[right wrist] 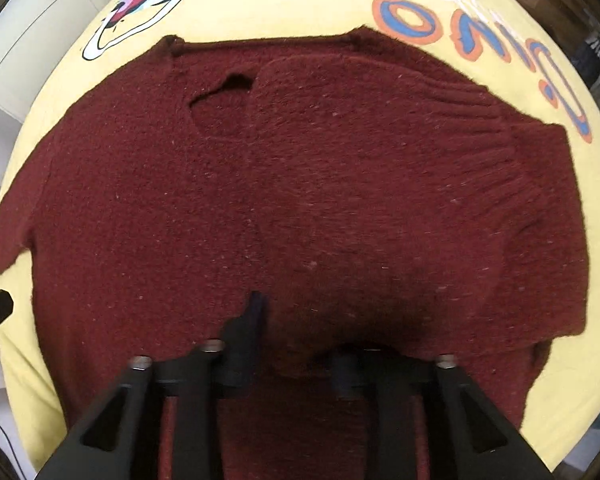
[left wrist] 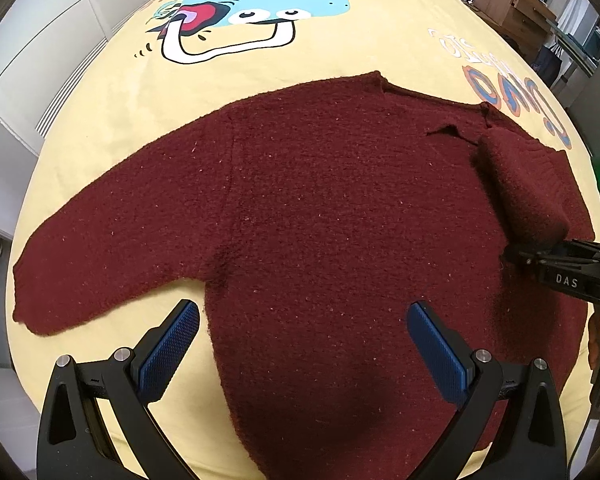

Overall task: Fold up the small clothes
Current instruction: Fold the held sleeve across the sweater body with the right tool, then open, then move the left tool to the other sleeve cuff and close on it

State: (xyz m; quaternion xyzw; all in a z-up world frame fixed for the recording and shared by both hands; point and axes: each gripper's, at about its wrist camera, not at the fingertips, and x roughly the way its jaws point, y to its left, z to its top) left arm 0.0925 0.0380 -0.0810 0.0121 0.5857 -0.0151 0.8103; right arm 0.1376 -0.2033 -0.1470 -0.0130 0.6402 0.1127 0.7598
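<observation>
- Yellow cartoon-print bedsheet (left wrist: 340, 52) carries a maroon sweater (left wrist: 320, 208), lying flat.
- Left gripper (left wrist: 302, 344) hovers over the hem, jaws wide apart.
- Right gripper (right wrist: 296, 344) is clamped on the folded-over sleeve (right wrist: 380, 152); cloth hides its fingertips.
- Sweater's lower hem is cut off.

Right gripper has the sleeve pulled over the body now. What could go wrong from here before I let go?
1. The right gripper grips the folded sleeve near its cuff; releasing while it is raised could let it land crooked across the sweater body.
2. A gap puckers near the collar, so a crease may set in.
3. The left gripper hangs open, pinning nothing; pulling could drag the sweater over the yellow sheet.
</observation>
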